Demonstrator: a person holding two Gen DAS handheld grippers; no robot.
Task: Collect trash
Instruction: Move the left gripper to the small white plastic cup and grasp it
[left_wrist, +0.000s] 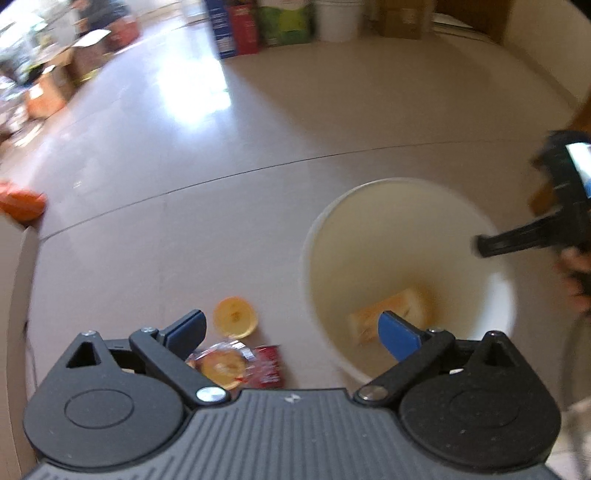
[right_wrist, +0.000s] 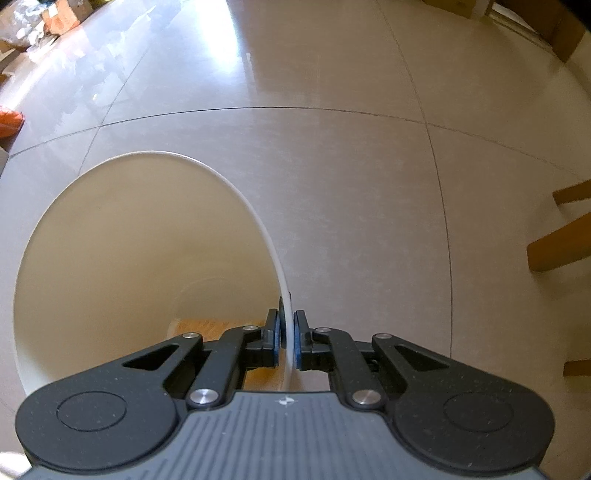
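A white bucket (left_wrist: 406, 229) stands on the tiled floor. A tan and orange wrapper (left_wrist: 391, 306) lies at its bottom. My left gripper (left_wrist: 291, 332) hangs open over the bucket's left rim, with nothing between its blue pads. On the floor under its left finger lie a round yellow lid (left_wrist: 235, 316), a clear-wrapped pastry pack (left_wrist: 221, 363) and a red wrapper (left_wrist: 267, 363). My right gripper (right_wrist: 288, 336) is shut on the bucket's rim (right_wrist: 258, 221), one pad inside the wall and one outside. It also shows at the right edge of the left wrist view as the right gripper (left_wrist: 487, 245).
A cardboard box (left_wrist: 14, 295) and an orange bag (left_wrist: 22, 201) sit at the left. Cartons (left_wrist: 236, 26) and another white pail (left_wrist: 338, 18) line the far wall, with a person (left_wrist: 96, 14) beyond. Wooden chair legs (right_wrist: 561, 247) stand to the right.
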